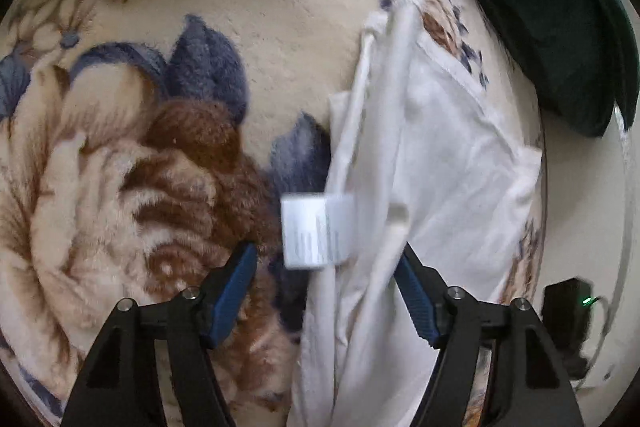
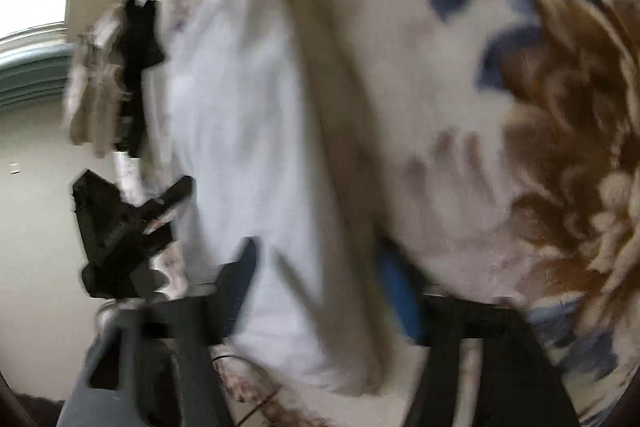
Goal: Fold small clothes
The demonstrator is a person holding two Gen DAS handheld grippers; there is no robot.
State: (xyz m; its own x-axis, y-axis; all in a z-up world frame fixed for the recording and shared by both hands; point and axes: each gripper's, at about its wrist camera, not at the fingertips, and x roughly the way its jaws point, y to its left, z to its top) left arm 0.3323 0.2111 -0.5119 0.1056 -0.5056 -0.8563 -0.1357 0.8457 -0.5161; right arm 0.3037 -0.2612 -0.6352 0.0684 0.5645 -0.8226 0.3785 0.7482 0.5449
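A white garment [image 1: 432, 155] lies crumpled lengthwise on a cream blanket [image 1: 248, 39] with brown and blue flowers. Its white label [image 1: 312, 233] sticks out on the left edge. My left gripper [image 1: 327, 250] hangs over the garment's near end with its blue pads [image 1: 236, 291] spread wide; cloth lies between them and neither pad presses on it. The right wrist view is blurred. There the same white garment [image 2: 240, 123] runs up the picture, and my right gripper [image 2: 316, 259] stands open over its near end, with cloth between its fingers [image 2: 242, 275].
A dark green cloth [image 1: 560, 27] is heaped at the blanket's far right. A black device with a green light [image 1: 568, 311] sits off the blanket's right edge. A black gripper-like shape [image 2: 120, 227] and patterned fabric [image 2: 96, 87] show left of the garment, over pale floor.
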